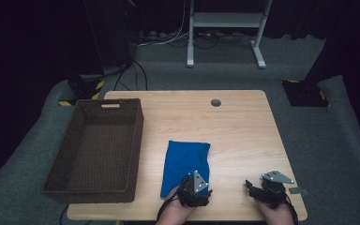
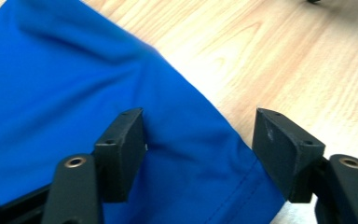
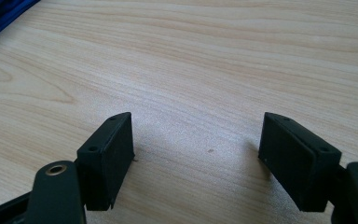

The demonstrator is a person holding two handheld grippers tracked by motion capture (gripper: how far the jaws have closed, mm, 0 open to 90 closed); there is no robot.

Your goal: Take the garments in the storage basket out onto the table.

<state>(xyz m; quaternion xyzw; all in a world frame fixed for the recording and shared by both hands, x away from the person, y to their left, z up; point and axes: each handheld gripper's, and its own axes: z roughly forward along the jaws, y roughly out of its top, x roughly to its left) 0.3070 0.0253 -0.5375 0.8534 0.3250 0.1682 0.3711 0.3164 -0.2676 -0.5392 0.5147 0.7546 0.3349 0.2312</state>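
Straddling the near corner of the folded blue cloth (image 2: 74, 93), the left gripper (image 2: 200, 140) stands open, not yet pinching. The cloth lies right of the basket (image 1: 93, 187), outside it. Right of the cloth, the right gripper (image 3: 196, 144) gapes, empty.

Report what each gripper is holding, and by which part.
Nothing is held. The left gripper stands open over the near edge of the blue cloth; the right gripper is open over bare table.
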